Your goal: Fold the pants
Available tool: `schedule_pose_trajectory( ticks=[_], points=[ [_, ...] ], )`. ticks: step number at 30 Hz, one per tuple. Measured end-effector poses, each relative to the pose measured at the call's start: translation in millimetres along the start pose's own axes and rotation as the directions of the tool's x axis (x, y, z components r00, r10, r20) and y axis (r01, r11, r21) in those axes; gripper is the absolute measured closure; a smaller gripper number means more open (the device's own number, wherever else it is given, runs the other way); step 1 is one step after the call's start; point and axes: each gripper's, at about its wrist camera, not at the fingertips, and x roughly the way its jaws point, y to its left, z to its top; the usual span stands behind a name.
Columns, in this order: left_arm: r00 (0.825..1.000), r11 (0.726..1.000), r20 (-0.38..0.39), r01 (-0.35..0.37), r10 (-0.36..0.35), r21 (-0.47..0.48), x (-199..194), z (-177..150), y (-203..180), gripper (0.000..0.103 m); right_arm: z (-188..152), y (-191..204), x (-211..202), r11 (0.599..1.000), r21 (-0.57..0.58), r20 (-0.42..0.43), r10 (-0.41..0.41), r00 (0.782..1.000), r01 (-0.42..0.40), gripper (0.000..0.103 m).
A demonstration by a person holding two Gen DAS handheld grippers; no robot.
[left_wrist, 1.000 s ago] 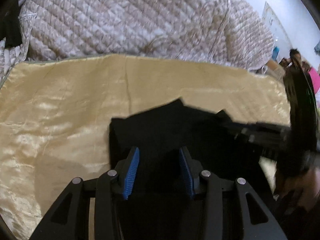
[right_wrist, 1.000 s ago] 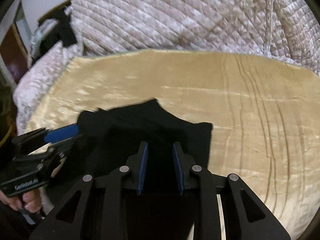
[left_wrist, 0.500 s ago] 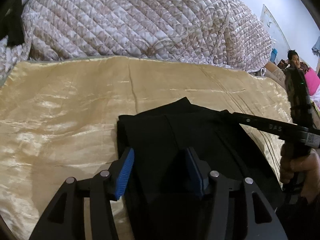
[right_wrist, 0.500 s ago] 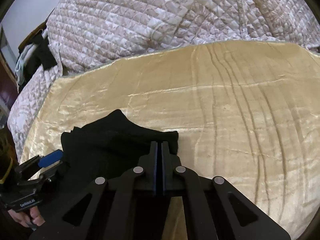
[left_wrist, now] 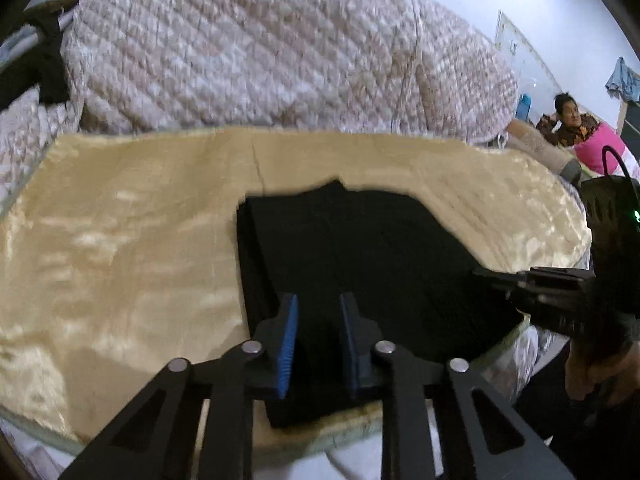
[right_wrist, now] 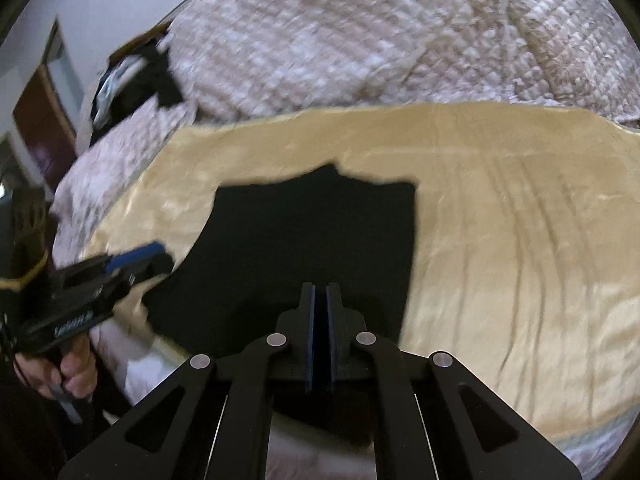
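- The pants [left_wrist: 360,248] lie as a dark, already folded block on the yellow sheet [left_wrist: 120,240], at its near edge, with part of the cloth hanging over that edge toward the person.
- Their long axis runs from the near edge away toward the quilt [left_wrist: 260,60]. The far end is ragged, with a small peak. The left side is straight and shows stacked layers.
- Both claws sit at the near end, so the cloth lies straight ahead of each.
- The left claw [left_wrist: 318,344] is over the near-left part. Its jaws are closing with black cloth between them, though I cannot tell if the pads bite yet.
- The right claw [right_wrist: 320,334] is shut, pads together. Whether it pinches the dark cloth beneath it I cannot tell.
- A person [left_wrist: 572,120] sits far off beyond the bed.
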Motion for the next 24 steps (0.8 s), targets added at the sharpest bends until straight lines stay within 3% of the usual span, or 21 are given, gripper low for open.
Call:
schedule_pose_trajectory(
  ticks=[2,13,24],
  points=[
    [0.999,0.999,-0.03,-0.037,0.037,0.006,9.4,-4.3,2.0,0.083,-11.0,6.9,9.7,0.999,-0.032,-0.041,-0.016,0.999,0.014,0.099],
    [0.999,0.999,-0.02,-0.041,0.041,-0.001,8.1,-5.4,3.4,0.083,-8.6,2.8,7.5,1.0,-0.008,0.008,-0.006,1.0,0.006,0.099],
    [0.996,0.996,-0.012,-0.086,0.086,-0.038,11.7,0.7,12.7,0.08,-4.1,1.7,11.9,0.998,-0.006,0.019,-0.058,0.998,0.058,0.098]
  ],
)
